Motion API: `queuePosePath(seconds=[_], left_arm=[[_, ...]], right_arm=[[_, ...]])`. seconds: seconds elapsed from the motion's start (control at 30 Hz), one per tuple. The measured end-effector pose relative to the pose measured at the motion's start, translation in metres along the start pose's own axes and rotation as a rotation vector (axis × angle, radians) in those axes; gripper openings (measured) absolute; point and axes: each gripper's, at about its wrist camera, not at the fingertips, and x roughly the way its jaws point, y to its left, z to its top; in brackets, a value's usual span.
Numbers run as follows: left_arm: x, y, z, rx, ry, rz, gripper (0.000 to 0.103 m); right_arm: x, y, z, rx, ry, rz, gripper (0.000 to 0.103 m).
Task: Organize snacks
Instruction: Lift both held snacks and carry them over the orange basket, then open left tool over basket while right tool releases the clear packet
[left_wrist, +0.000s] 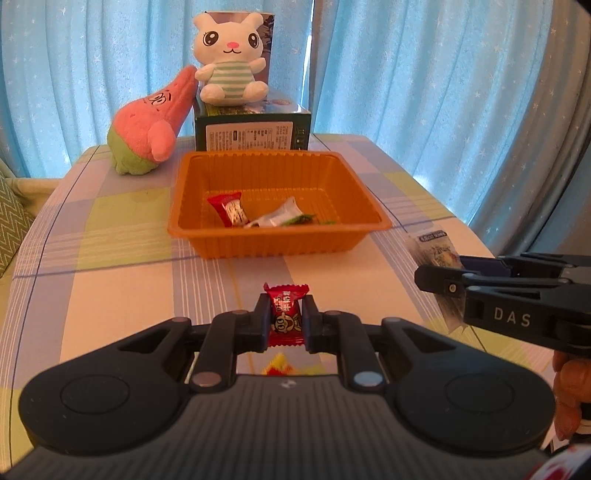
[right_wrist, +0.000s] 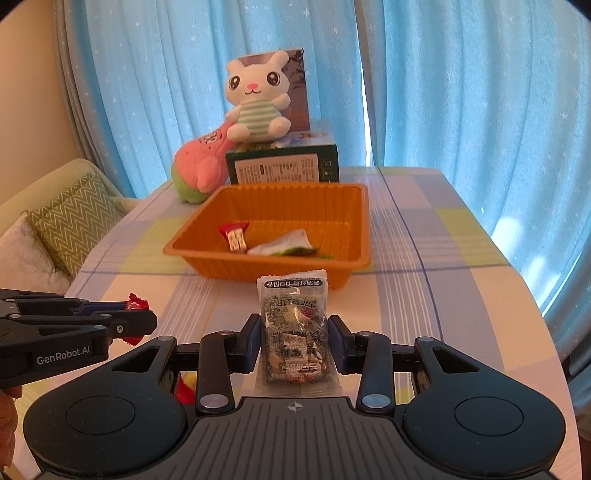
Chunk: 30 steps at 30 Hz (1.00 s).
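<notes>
We see our left gripper (left_wrist: 285, 320) clamped tight on a small red candy (left_wrist: 286, 314), held above the checked tablecloth (left_wrist: 110, 295). Our right gripper (right_wrist: 293, 339) is closed part-way on a wider clear snack packet (right_wrist: 294, 332), its pads pressing both edges. Both snacks hang on the near side of the orange tray (left_wrist: 273, 242), which sits mid-table and already holds a red-and-white candy (left_wrist: 231, 208) and a silvery wrapper (left_wrist: 280, 216). Beyond the tray, a white bunny plush (left_wrist: 231, 55) sits on a dark green box (left_wrist: 255, 129), with a pink starfish plush (left_wrist: 151, 122) leaning at its left.
</notes>
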Motion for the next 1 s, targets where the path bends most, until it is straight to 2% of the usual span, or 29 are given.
queuePosePath(seconds=[0.5, 0.7, 0.93, 0.97, 1.0], left_arm=[[0.067, 0.045, 0.092, -0.023, -0.047, 0.035, 0.015], [0.093, 0.061, 0.108, -0.018, -0.035, 0.056, 0.015], [0.12, 0.07, 0.111, -0.033, 0.002, 0.056, 0.016], [0.122, 0.072, 0.111, -0.042, 0.005, 0.056, 0.022], [0.124, 0.074, 0.111, -0.052, 0.01, 0.05, 0.04]], right_arm=[[0.075, -0.021, 0.082, 0.038, -0.027, 0.006, 0.039], [0.098, -0.024, 0.096, 0.051, -0.009, 0.0, 0.039], [0.11, -0.029, 0.101, 0.076, -0.001, -0.002, 0.039], [0.111, -0.029, 0.101, 0.079, -0.001, -0.001, 0.039], [0.111, -0.03, 0.101, 0.082, -0.001, 0.0, 0.039]])
